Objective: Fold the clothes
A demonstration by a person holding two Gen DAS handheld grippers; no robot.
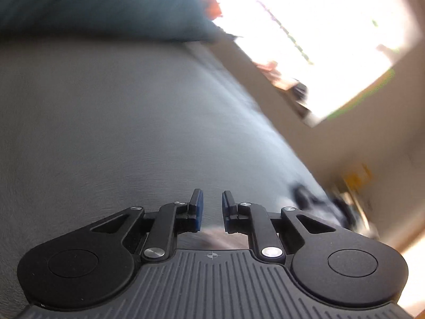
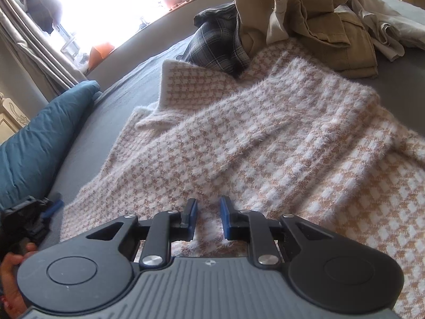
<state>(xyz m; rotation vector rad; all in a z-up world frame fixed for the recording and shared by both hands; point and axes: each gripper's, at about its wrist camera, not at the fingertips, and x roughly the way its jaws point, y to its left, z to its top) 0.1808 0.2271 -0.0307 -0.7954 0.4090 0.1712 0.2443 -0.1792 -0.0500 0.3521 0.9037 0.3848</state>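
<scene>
While I watched both wrist feeds, the houndstooth sweater (image 2: 265,143) served as my landmark, spread flat on the grey bed sheet (image 2: 138,85) with one sleeve folded across its body. Left of the sweater lay a teal pillow (image 2: 39,143); below that, at the sweater's left edge, a hand (image 2: 10,268) held the left gripper (image 2: 39,215). In its own blurred view the left gripper (image 1: 212,208) showed a narrow gap between its pads, pinching nothing, only bare sheet (image 1: 106,122) ahead. The right gripper (image 2: 208,216) hung over the sweater's near hem, pads narrowly parted, no cloth visibly pinched. Behind the sweater sat a dark plaid garment (image 2: 220,45), and right of that, crumpled khaki clothes (image 2: 305,18).
</scene>
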